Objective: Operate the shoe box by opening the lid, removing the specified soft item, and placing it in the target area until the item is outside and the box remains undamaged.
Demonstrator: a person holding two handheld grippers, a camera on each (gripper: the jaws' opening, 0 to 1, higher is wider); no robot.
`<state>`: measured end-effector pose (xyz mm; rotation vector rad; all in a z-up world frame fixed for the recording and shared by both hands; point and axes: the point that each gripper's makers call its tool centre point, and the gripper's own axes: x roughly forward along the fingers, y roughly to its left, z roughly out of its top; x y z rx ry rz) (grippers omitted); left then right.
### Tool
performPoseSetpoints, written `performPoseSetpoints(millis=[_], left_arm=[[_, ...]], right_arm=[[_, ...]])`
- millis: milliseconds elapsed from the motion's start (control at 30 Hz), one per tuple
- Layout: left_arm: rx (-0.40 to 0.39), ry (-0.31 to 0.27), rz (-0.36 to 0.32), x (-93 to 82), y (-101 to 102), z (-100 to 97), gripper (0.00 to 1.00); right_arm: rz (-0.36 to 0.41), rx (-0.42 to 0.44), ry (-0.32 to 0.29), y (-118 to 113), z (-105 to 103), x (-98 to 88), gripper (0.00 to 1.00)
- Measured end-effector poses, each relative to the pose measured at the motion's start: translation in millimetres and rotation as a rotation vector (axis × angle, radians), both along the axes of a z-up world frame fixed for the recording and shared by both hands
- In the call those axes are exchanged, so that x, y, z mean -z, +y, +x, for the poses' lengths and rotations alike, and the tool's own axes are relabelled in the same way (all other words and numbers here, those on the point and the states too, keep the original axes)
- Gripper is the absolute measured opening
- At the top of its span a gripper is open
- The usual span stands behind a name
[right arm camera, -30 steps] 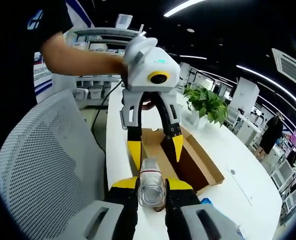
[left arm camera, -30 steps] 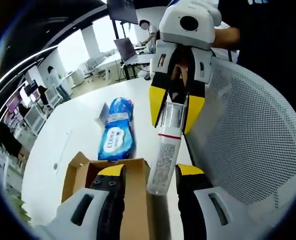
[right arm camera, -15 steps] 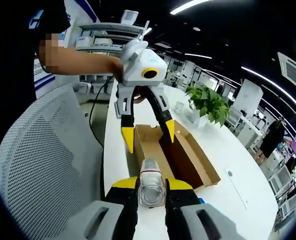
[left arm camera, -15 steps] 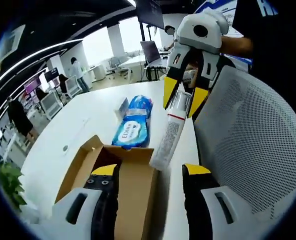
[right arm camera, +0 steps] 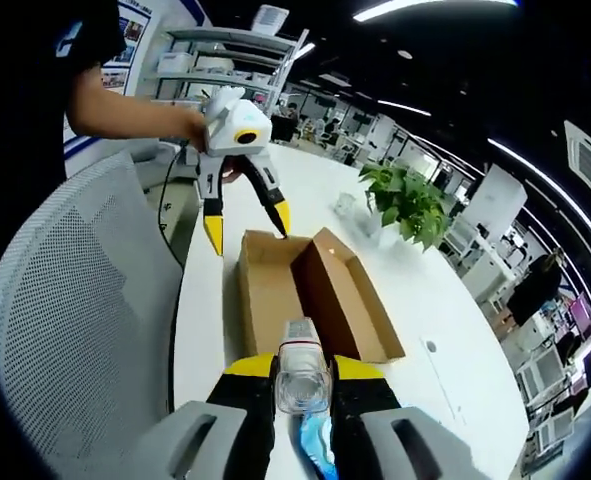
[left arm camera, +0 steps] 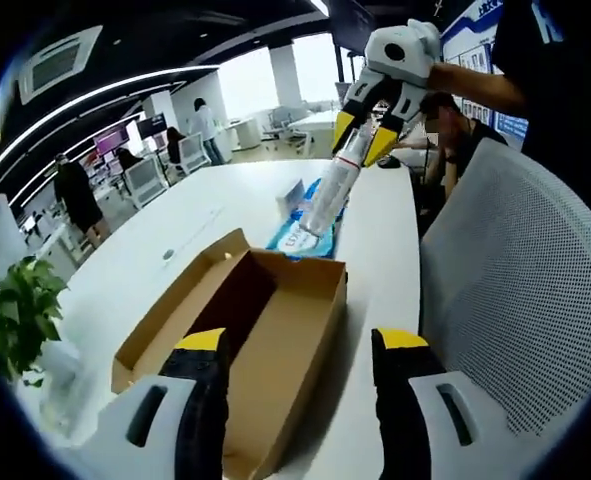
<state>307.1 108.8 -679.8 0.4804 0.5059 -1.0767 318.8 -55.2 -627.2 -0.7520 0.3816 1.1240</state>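
Left gripper view: the left hand-held gripper [left arm camera: 300, 350], jaws spread wide with nothing between them, hangs above the open cardboard shoe box [left arm camera: 245, 340] on the white counter [left arm camera: 165, 250]. Beyond the box, the right hand-held gripper [left arm camera: 363, 135] is clamped on the capped end of a white tube [left arm camera: 330, 190], which slants down toward a blue soft pack [left arm camera: 300, 238] lying on the counter just past the box's far end. A white mesh chair back [left arm camera: 515, 300] stands at the counter's edge.

Right gripper view: the right hand-held gripper [right arm camera: 302, 375] grips the tube [right arm camera: 301, 372] by its clear cap, held clear of the box [right arm camera: 305, 295]; the blue pack [right arm camera: 315, 445] shows just beneath the jaws. The left hand-held gripper [right arm camera: 245, 225], jaws apart, is above the box's far end. A potted plant [right arm camera: 405, 205] stands on the counter [right arm camera: 445, 360] beyond
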Motion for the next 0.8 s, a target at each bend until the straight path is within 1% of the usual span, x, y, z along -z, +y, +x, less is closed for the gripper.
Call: performPoseSetpoints(millis=[200,367,433,567,700,800], left_arm=[[-0.109,0.005,-0.008,5.4,29,5.6,0.58],[-0.197,0.008,-0.020,8.8,51,10.9,0.55],[-0.235,0.014,-0.016,11.8,59,12.6,0.53],[-0.340,0.039,-0.024,18.8,78,16.7,0.41],[-0.413,0.052,-0.029,26.8,93,19.2,0.38],[-0.452,0.068,-0.027,32.6,100,19.3,0.36]], right_arm=[[-0.059,-0.005,-0.020,-20,23,-2.9,0.15],[-0.103,-0.021,-0.028,-30,36,-2.8,0.15],[-0.118,-0.025,-0.033,-33,43,-3.6,0.15],[-0.150,-0.032,-0.044,-41,59,-5.3,0.15],[-0.173,-0.039,-0.044,-47,73,-5.6,0.15],[-0.207,-0.046,-0.039,-54,84,-2.0,0.15]])
